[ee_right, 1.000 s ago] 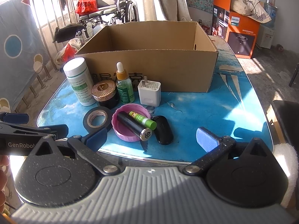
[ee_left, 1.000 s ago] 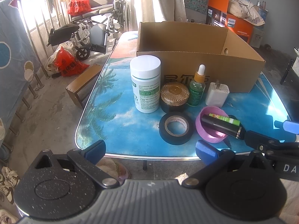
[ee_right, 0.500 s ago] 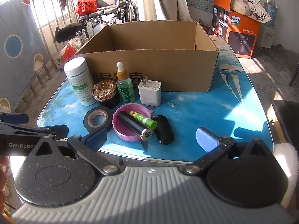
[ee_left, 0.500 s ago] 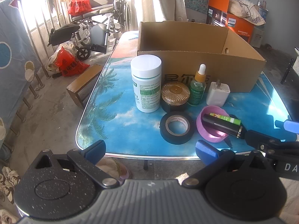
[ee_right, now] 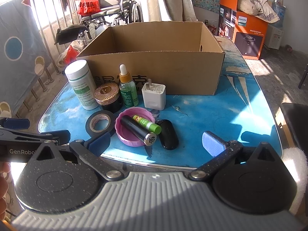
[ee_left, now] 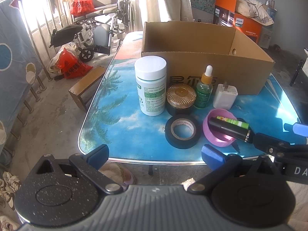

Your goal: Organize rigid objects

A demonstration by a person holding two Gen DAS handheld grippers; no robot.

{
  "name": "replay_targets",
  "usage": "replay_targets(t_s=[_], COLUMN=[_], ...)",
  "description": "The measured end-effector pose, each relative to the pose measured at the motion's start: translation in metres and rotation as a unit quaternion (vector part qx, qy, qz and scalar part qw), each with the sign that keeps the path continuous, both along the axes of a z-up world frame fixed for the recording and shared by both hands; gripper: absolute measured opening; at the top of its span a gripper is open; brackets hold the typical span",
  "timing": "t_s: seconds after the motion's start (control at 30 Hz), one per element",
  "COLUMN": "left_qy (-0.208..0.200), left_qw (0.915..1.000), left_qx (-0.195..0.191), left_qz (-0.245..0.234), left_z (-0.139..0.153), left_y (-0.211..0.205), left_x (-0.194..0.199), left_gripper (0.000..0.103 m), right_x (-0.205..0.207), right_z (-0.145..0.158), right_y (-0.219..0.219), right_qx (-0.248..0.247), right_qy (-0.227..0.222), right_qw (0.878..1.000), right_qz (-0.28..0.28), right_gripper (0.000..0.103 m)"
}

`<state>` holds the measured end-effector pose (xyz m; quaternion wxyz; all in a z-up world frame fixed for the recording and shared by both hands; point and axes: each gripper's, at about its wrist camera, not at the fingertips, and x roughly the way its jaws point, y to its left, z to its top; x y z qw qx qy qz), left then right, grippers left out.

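Left tool [ee_left: 155, 152]: fingers apart, empty.
Right tool [ee_right: 156, 140]: fingers apart, empty.
Items: clustered on bench [ee_right: 211, 115] before cardboard box [ee_right: 163, 61].
Black oval object [ee_right: 169, 136]: mostly hidden behind pink lid [ee_left: 219, 132] in left view.
Box floor: hidden.

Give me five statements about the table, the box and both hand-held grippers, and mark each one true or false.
1. The cardboard box has its top open. True.
2. The black tube lies across the pink lid. True.
3. The roll of black tape sits inside the box. False: it lies flat on the blue table, in front of the gold-lidded jar.
4. The left hand-held gripper is shut on the white bottle. False: it is open and holds nothing; the bottle stands alone.
5. The right hand-held gripper is open and empty. True.
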<state>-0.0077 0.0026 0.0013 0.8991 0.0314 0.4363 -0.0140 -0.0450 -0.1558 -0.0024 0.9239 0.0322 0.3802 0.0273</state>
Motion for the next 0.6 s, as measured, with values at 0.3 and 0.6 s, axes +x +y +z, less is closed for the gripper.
replay_targets(t_s=[0.3, 0.6], left_qy=[0.001, 0.008], left_qw=[1.0000, 1.0000], left_qx=[0.000, 0.001], left_qz=[0.000, -0.005], left_z=[-0.0010, -0.0078], left_y=[0.0001, -0.0022], left_x=[0.0003, 0.0033], left_gripper=[0.103, 0.103], right_x=[0.0008, 0.0024], right_z=[-0.0002, -0.0003], right_y=[-0.0005, -0.0043], right_qx=[0.001, 0.001], right_qy=[0.000, -0.003], right_qw=[1.000, 1.000], right_qz=[-0.001, -0.007], right_gripper=[0.102, 0.102])
